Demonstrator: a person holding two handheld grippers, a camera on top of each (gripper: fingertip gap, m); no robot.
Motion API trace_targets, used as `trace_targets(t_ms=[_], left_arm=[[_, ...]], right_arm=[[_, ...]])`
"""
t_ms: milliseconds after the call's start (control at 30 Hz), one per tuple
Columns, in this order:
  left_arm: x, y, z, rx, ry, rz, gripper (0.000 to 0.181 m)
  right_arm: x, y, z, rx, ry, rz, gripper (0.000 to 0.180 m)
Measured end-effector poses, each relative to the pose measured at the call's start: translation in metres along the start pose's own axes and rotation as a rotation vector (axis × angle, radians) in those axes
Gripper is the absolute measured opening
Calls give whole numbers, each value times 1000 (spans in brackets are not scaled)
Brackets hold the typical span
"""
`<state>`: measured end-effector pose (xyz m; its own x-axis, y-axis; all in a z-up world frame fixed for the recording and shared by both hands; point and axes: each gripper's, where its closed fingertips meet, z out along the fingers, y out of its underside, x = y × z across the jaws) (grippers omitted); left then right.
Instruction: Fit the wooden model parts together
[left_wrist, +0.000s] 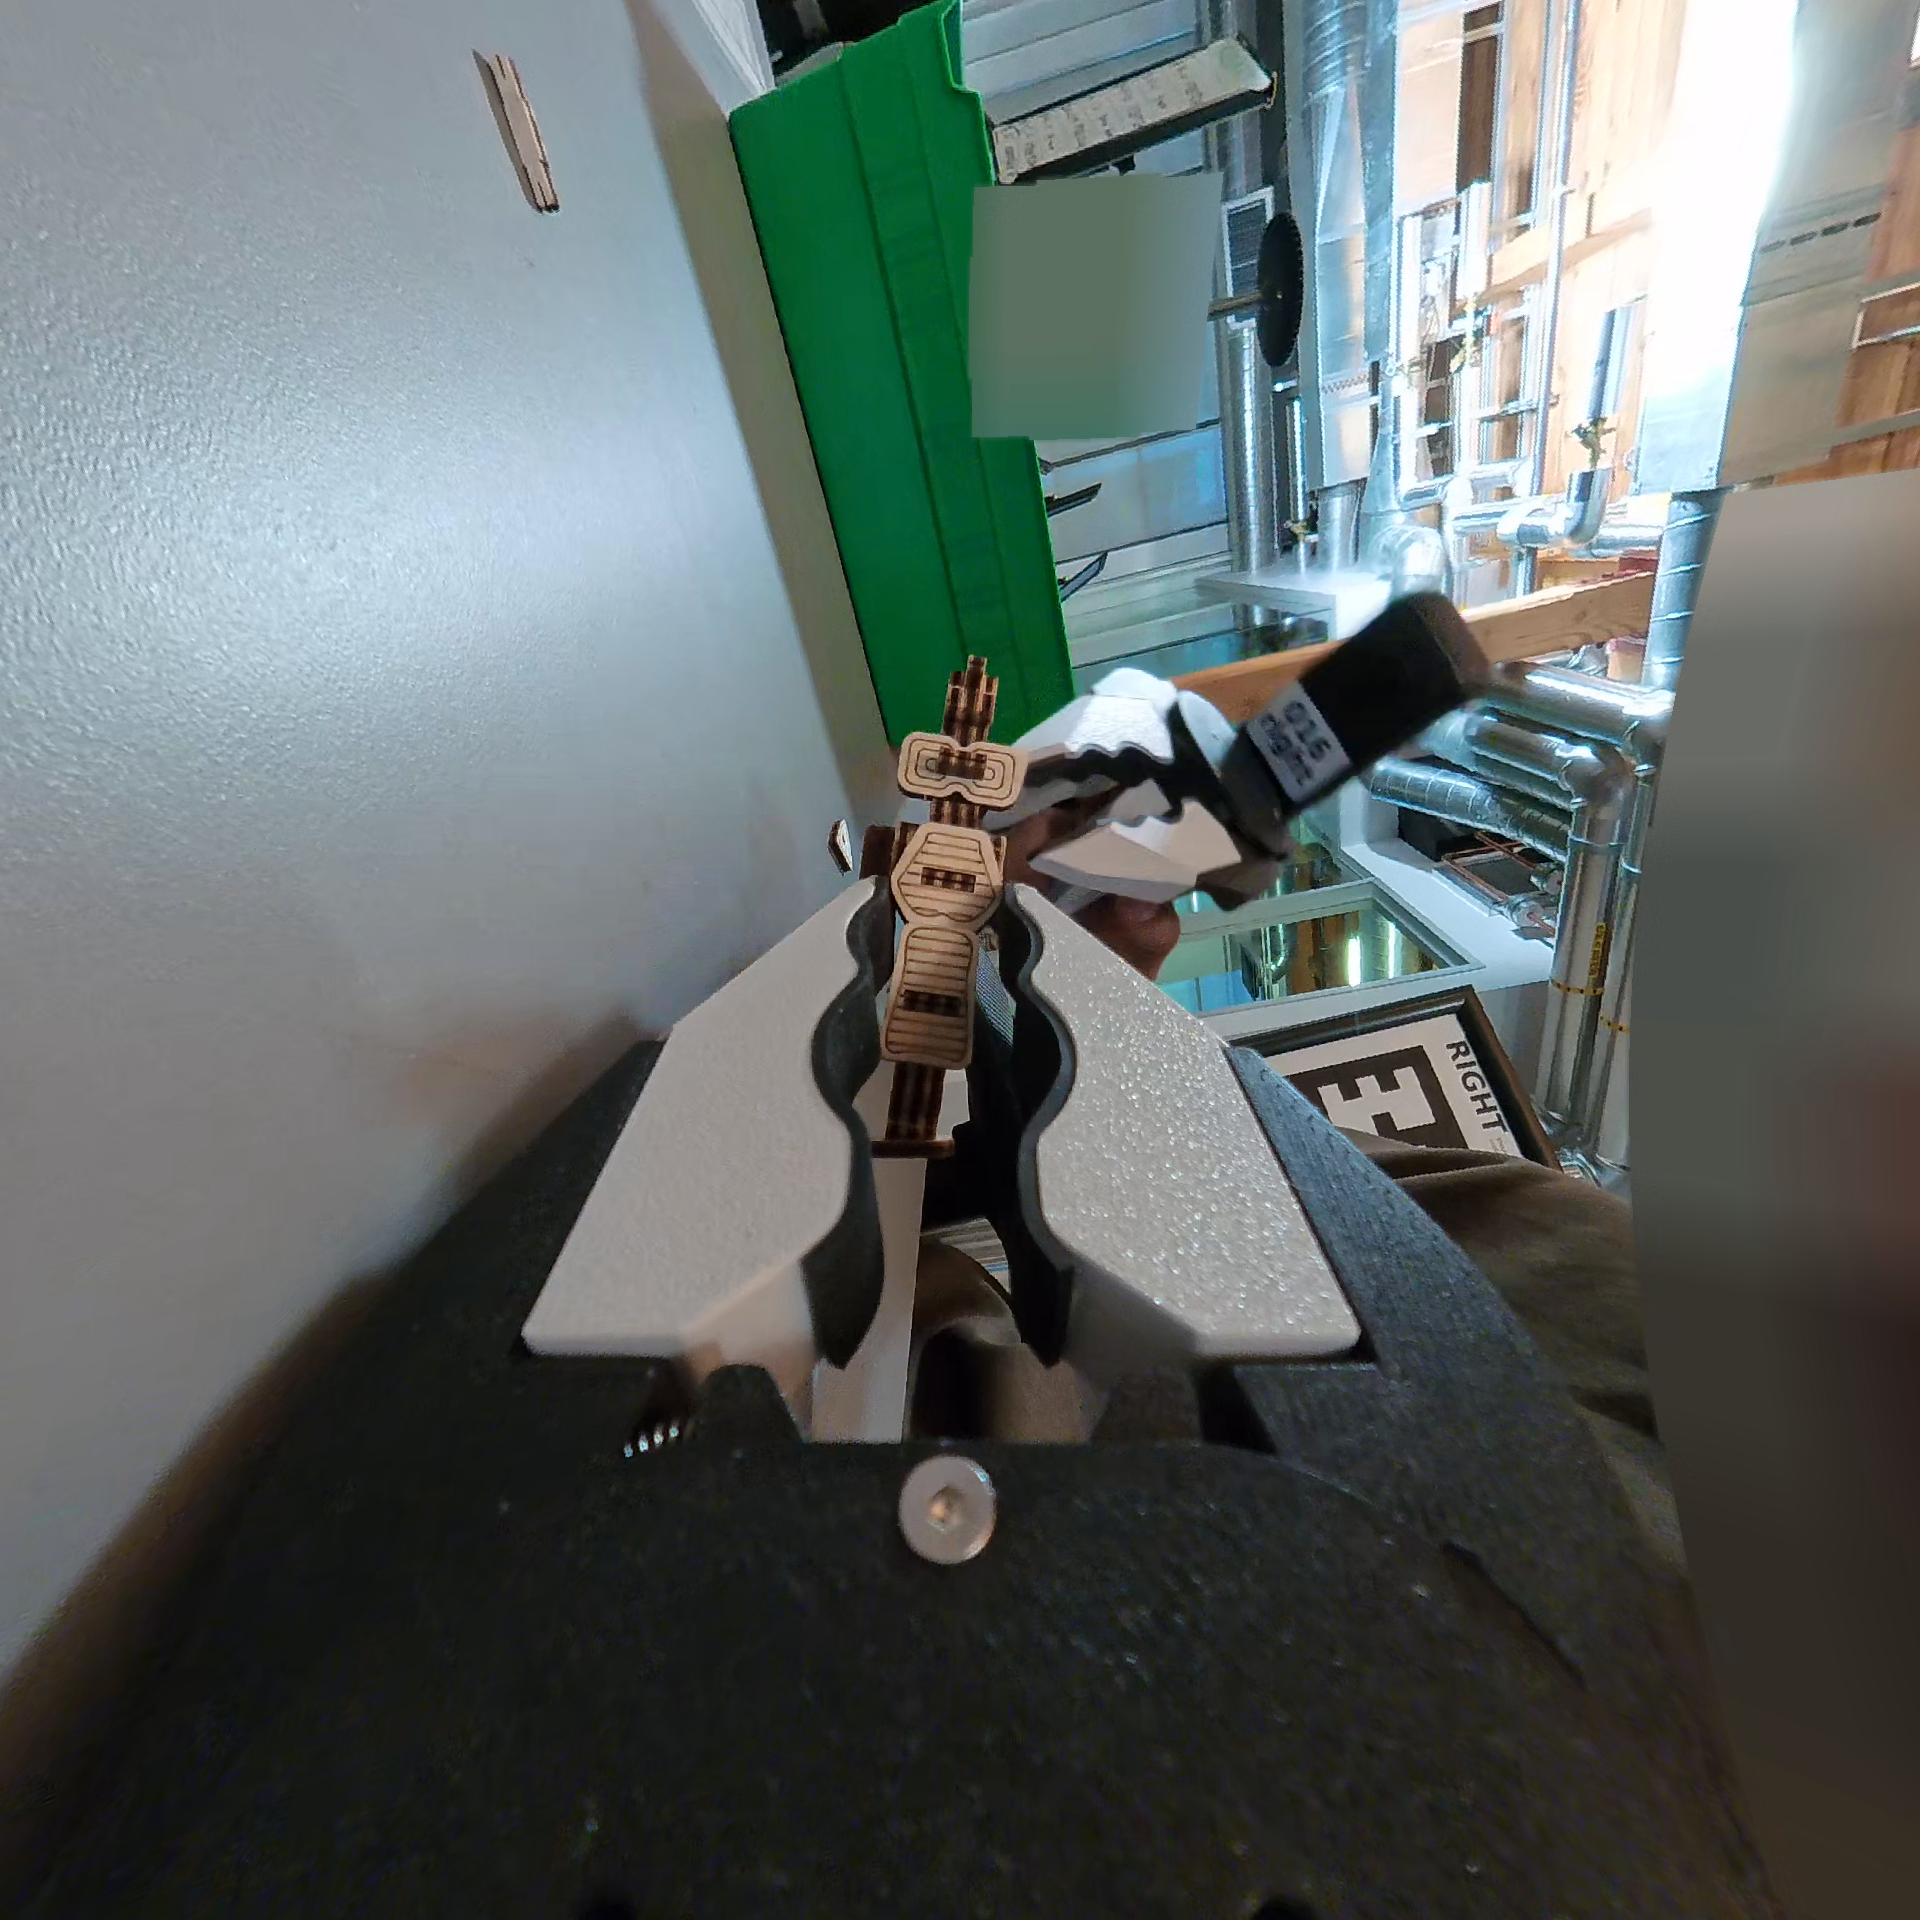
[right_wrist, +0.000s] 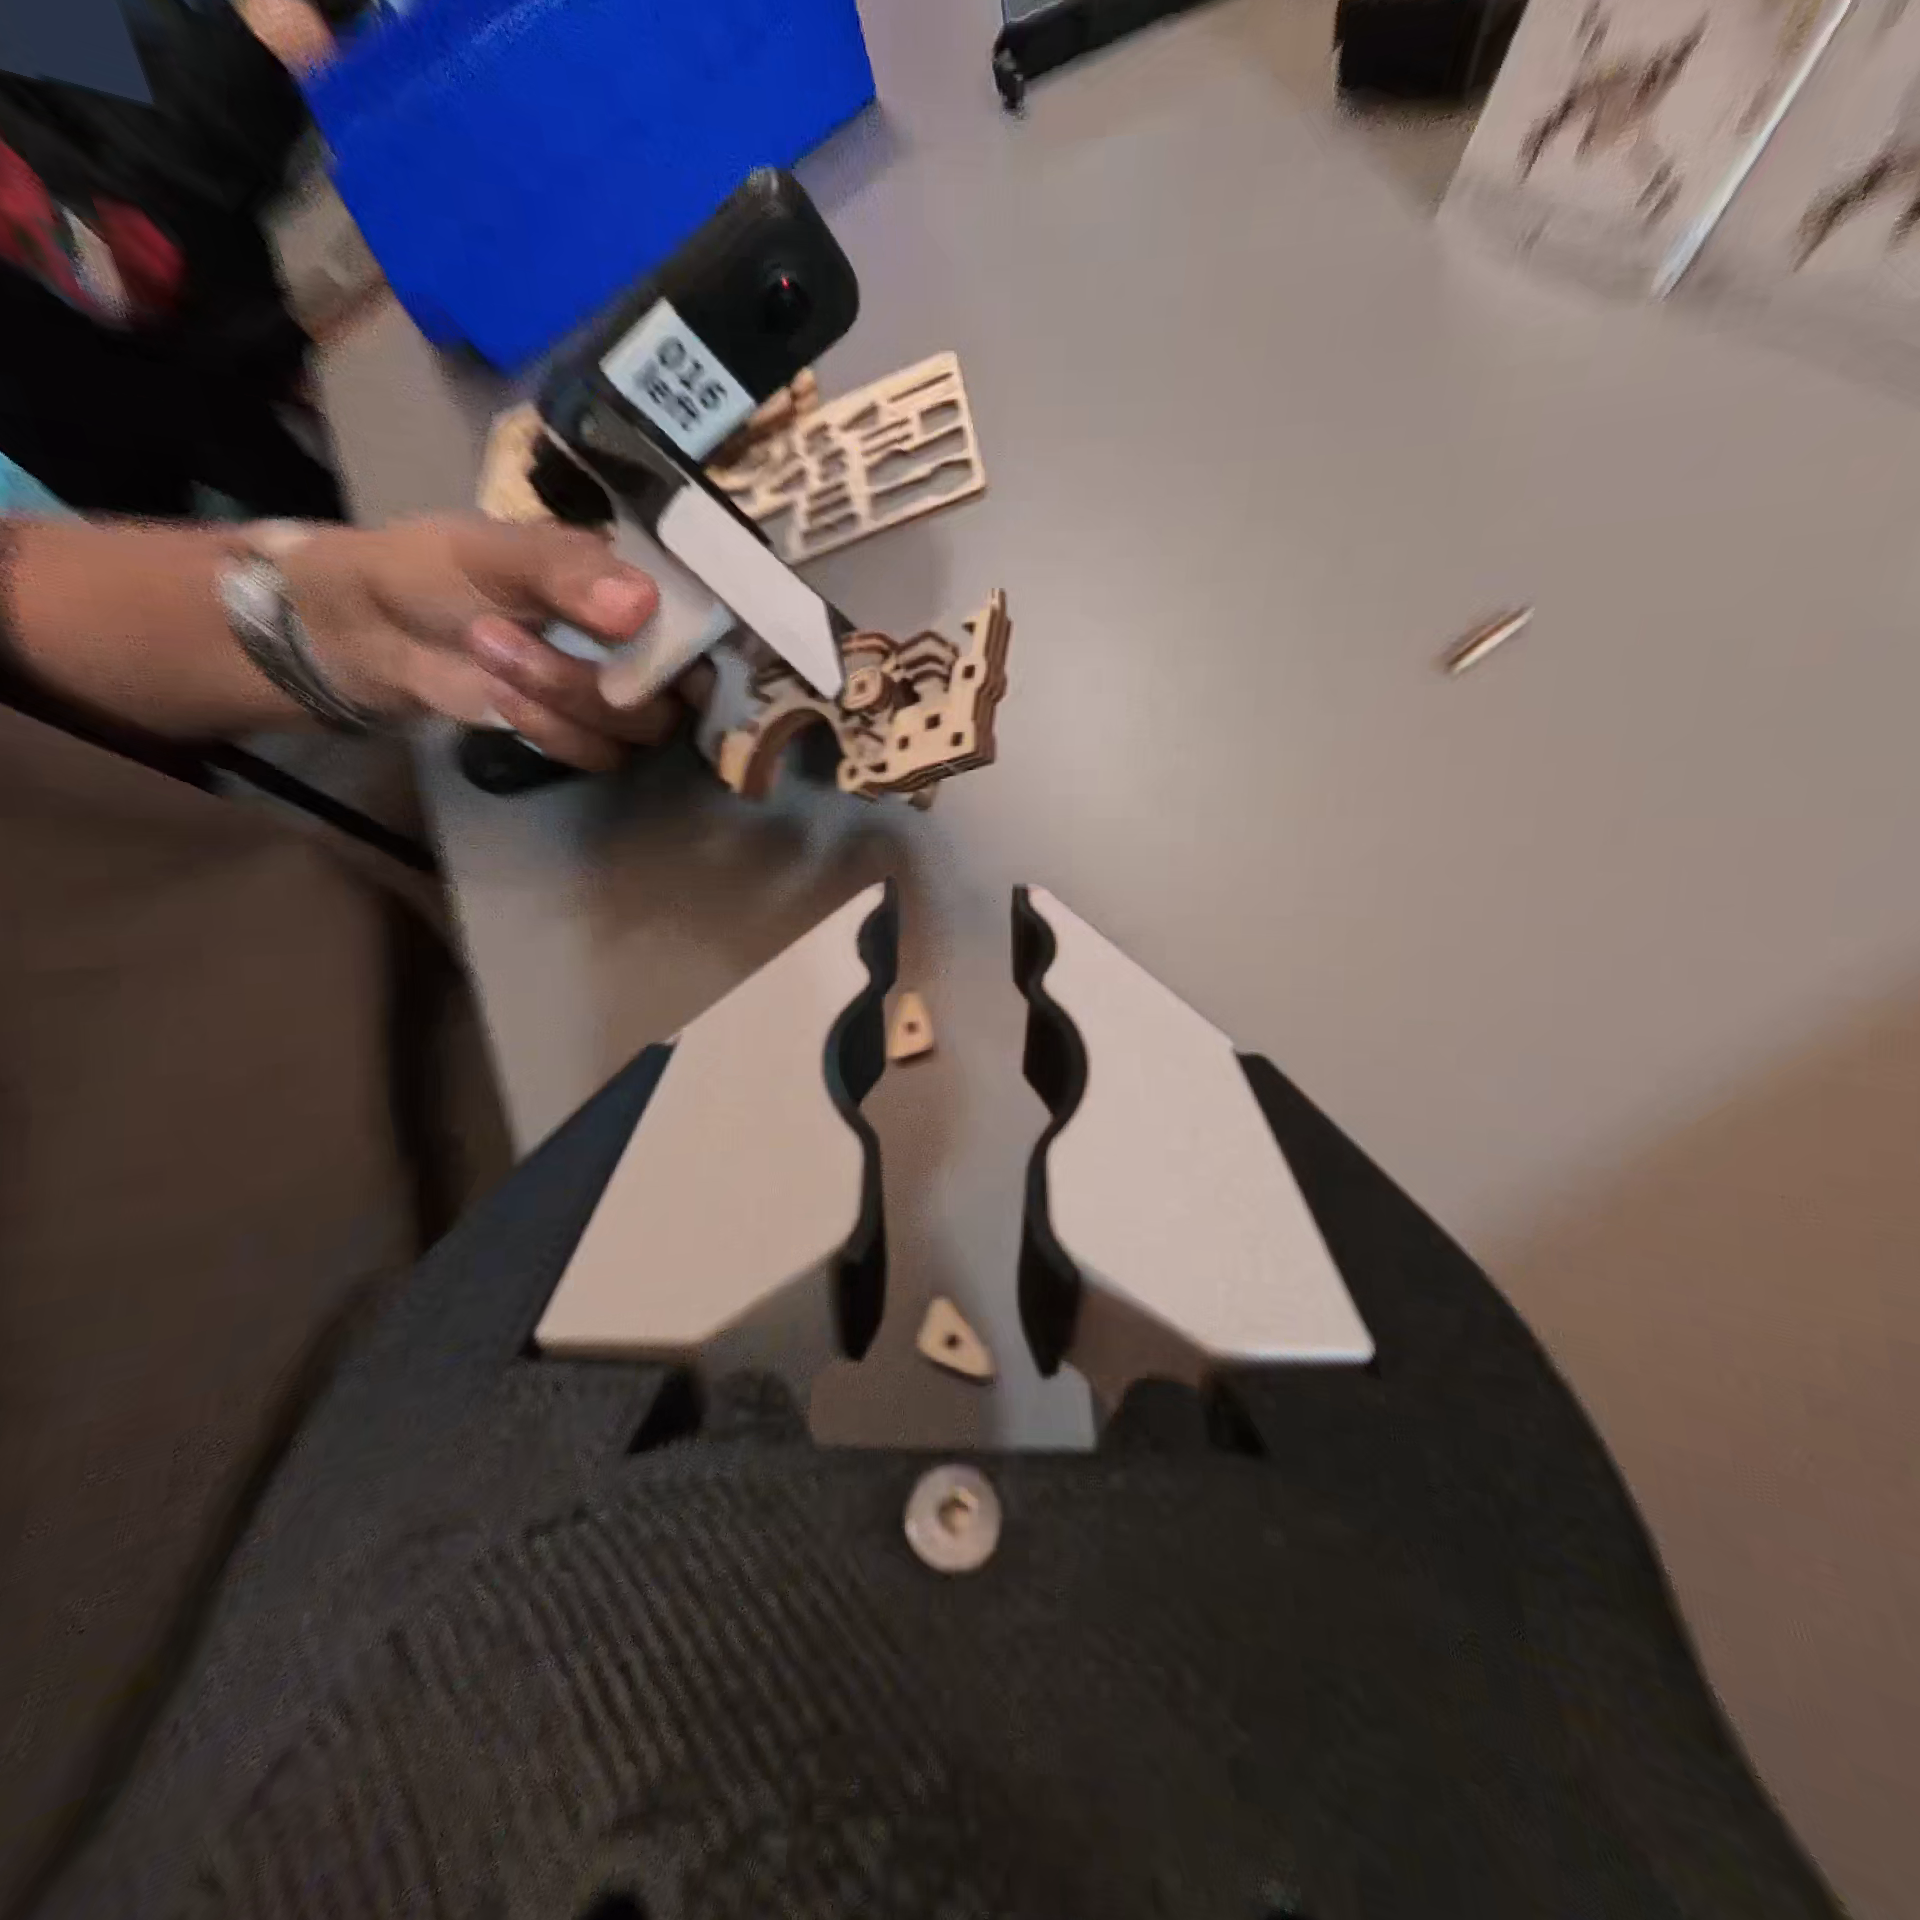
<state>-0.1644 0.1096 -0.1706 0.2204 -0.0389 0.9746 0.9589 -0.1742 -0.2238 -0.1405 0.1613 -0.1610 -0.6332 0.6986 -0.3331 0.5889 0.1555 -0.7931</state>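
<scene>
between left gripper (left_wrist: 940, 997) jaws sits the wooden model (left_wrist: 940, 925), label-free.

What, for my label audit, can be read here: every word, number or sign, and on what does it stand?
White label on the black camera, left wrist view: printed characters, legible, not copied here.
Framed marker card, same view: one word along its edge, legible, not copied.
Second white label on the other black camera, right wrist view: characters, motion-blurred.
</scene>
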Motion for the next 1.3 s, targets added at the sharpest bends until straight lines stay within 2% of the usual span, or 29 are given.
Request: trace_targets(t_ms=[100, 233, 400, 700, 867, 933, 1133, 1300], left_arm=[[0, 0, 0, -1, 0, 0, 16], [0, 0, 0, -1, 0, 2, 17], [0, 0, 0, 0, 2, 1, 16], [0, 1, 0, -2, 0, 4, 16], [0, 1, 0, -2, 0, 5, 16], [0, 1, 0, -2, -1, 5, 16], [0, 1, 0, -1, 0, 3, 17], [0, 0, 0, -2, 1, 3, 17]], right_arm=[[5, 5, 1, -65, 177, -280, 21], [-22, 38, 20, -227, 79, -479, 16], [-23, 51, 26, -302, 126, -631, 13], [-13, 63, 31, -357, 129, -567, 16], [-12, 63, 33, -354, 141, -534, 7], [-13, 62, 33, -349, 131, -492, 0], [-11, 61, 33, -328, 48, -274, 0], [-5, 49, 27, -268, 79, -271, 3]])
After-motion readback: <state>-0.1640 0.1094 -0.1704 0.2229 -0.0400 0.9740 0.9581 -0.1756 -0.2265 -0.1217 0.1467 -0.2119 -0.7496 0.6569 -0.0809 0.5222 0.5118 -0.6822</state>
